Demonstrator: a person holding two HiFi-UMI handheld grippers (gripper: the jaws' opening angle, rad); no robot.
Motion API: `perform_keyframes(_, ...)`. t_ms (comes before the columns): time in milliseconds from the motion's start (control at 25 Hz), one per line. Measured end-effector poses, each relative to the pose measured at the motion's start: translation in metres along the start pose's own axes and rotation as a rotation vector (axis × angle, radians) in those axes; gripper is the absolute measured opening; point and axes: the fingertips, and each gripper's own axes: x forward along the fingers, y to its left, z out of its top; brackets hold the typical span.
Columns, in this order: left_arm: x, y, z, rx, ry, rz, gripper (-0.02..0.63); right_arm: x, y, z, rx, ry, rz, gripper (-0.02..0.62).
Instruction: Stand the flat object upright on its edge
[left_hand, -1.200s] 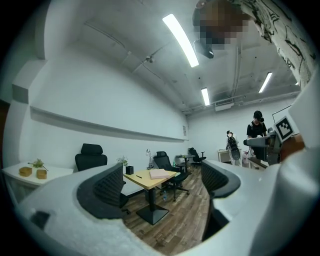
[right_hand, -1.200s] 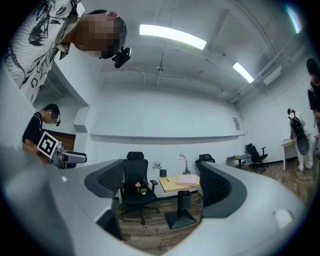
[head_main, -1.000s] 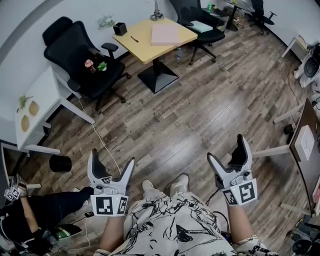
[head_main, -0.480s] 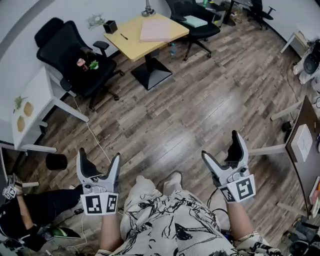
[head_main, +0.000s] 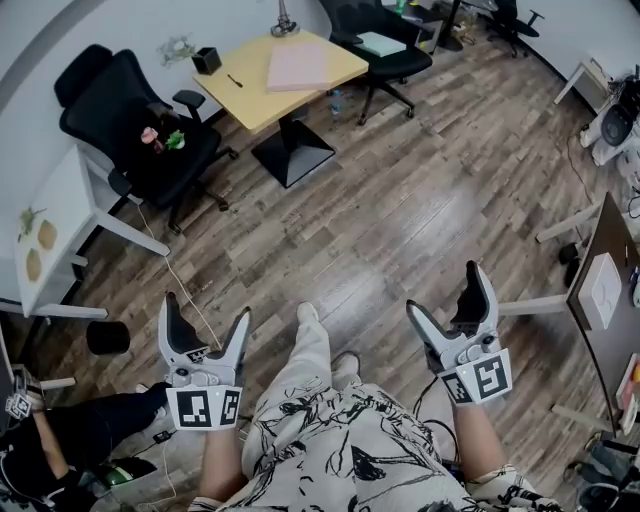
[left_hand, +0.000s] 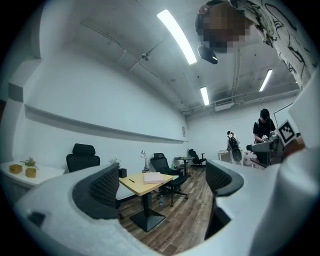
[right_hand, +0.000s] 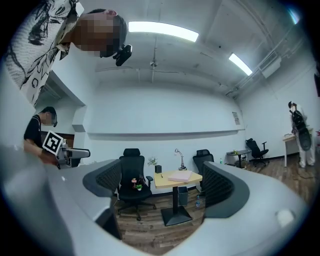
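A flat pink object (head_main: 297, 65) lies on a small yellow table (head_main: 250, 95) far across the room. The same pink object (left_hand: 152, 177) shows small between the jaws in the left gripper view, and the pink object (right_hand: 180, 176) likewise in the right gripper view. My left gripper (head_main: 206, 312) is held low at the left, open and empty. My right gripper (head_main: 448, 292) is at the right, also open and empty. Both hang over the wooden floor by my legs, well short of the table.
Black office chairs (head_main: 130, 110) stand left of the table and behind it (head_main: 375, 45). A white desk (head_main: 60, 230) is at the left, a black bin (head_main: 107, 337) below it, and white-legged tables (head_main: 600, 280) at the right. Another person (head_main: 40, 450) sits at lower left.
The view has travelled forward over the floor; the table sits a little further left in view. One leg has stepped forward. Both grippers stay open and empty.
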Motion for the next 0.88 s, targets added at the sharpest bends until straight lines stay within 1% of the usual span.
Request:
perform_keyframes(200, 0.057, 0.017, 0.005, -0.029, -0.041, -0.042, 0.537, 0.040, -0.019, 0.008, 0.011, -0.018, -0.023, 0.502)
perform_keyframes(320, 0.091, 0.027, 0.012, -0.018, -0.062, -0.067, 0.540, 0.070, -0.027, 0.012, -0.005, -0.022, -0.033, 0.502)
perform_keyframes(440, 0.123, 0.039, 0.011, -0.007, -0.059, -0.087, 0.549, 0.101, -0.034, 0.015, -0.019, -0.026, -0.043, 0.502)
perform_keyframes(640, 0.167, 0.062, 0.002, -0.014, -0.026, -0.098, 0.552, 0.146, -0.043, 0.010, -0.014, -0.007, -0.062, 0.502)
perform_keyframes(880, 0.213, 0.100, 0.000, -0.030, -0.033, -0.115, 0.552, 0.197, -0.053, 0.014, -0.036, -0.016, -0.103, 0.502)
